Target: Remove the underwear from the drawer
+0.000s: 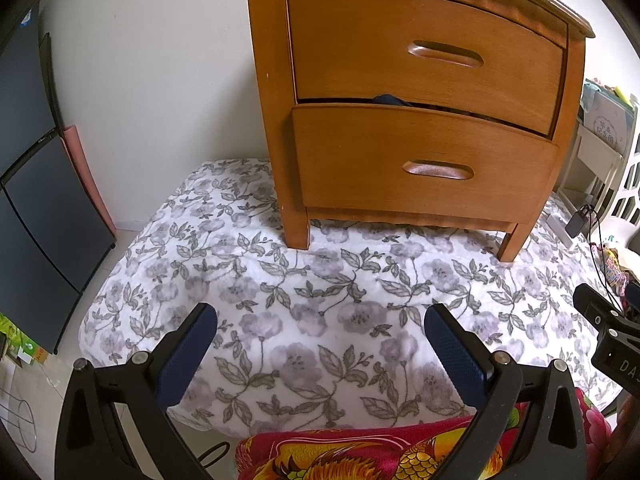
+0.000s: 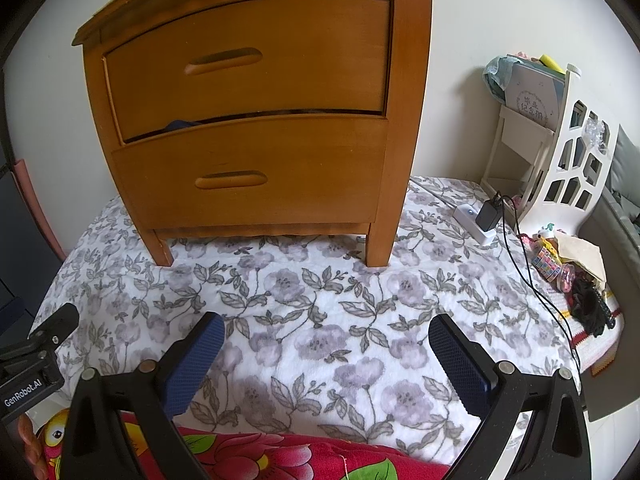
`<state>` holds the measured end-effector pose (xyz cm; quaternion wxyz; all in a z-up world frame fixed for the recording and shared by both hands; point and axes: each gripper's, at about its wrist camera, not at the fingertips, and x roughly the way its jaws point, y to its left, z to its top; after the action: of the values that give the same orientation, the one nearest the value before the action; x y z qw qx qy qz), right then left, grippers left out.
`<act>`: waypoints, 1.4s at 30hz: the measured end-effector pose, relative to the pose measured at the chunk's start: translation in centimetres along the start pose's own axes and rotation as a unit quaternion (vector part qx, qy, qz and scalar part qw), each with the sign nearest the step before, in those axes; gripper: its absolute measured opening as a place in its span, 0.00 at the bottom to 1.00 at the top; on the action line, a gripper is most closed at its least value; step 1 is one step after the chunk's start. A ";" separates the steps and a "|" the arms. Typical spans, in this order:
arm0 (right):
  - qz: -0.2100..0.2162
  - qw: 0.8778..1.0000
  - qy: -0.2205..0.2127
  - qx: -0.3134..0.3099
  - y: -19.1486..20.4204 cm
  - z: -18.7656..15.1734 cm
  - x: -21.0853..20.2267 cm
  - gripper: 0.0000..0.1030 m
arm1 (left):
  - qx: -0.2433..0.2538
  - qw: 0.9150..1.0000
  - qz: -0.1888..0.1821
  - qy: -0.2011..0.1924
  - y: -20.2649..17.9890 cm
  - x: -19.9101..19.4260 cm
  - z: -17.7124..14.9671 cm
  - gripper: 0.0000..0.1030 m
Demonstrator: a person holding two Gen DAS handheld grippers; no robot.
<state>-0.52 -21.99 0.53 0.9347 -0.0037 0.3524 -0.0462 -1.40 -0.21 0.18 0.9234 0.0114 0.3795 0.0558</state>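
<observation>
A wooden two-drawer nightstand (image 1: 420, 92) (image 2: 256, 120) stands on a floral bedspread. Its lower drawer (image 1: 424, 164) (image 2: 248, 172) is pulled out a crack, and a bit of dark blue underwear (image 1: 390, 100) (image 2: 180, 125) peeks over its top edge. My left gripper (image 1: 320, 324) hangs open over the bedspread, well in front of the nightstand, nothing between its blue pads. My right gripper (image 2: 326, 332) is open too and just as far back. Each gripper shows at the edge of the other's view, the right one (image 1: 608, 328) and the left one (image 2: 40, 344).
The floral bedspread (image 1: 320, 280) (image 2: 320, 292) lies in front of the nightstand. A red patterned blanket (image 1: 360, 452) (image 2: 280, 456) lies at the near edge. A dark cabinet (image 1: 36, 200) stands left. A white rack (image 2: 560, 152), charger with cable (image 2: 490, 216) and small clutter (image 2: 568, 268) sit right.
</observation>
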 end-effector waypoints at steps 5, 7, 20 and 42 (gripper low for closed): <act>0.000 1.000 0.000 0.000 0.0 0.0 0.0 1.00 | 0.000 1.000 0.000 0.000 0.0 0.0 0.0 1.00; 0.000 1.000 0.001 0.000 0.0 0.0 0.0 1.00 | 0.000 1.000 0.000 0.000 0.1 0.0 0.0 1.00; 0.004 1.000 0.000 0.005 -0.1 -0.4 -0.3 1.00 | 0.002 1.000 0.004 -0.004 -0.1 -0.2 -0.3 1.00; 0.045 0.982 -0.041 -0.179 2.0 12.1 3.5 1.00 | 0.006 1.000 0.019 -0.021 0.0 -0.9 0.5 1.00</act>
<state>10.26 -20.61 7.25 0.9337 -0.1565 0.3165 0.0600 -1.67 -0.31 1.18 0.9299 0.0254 0.3599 0.0706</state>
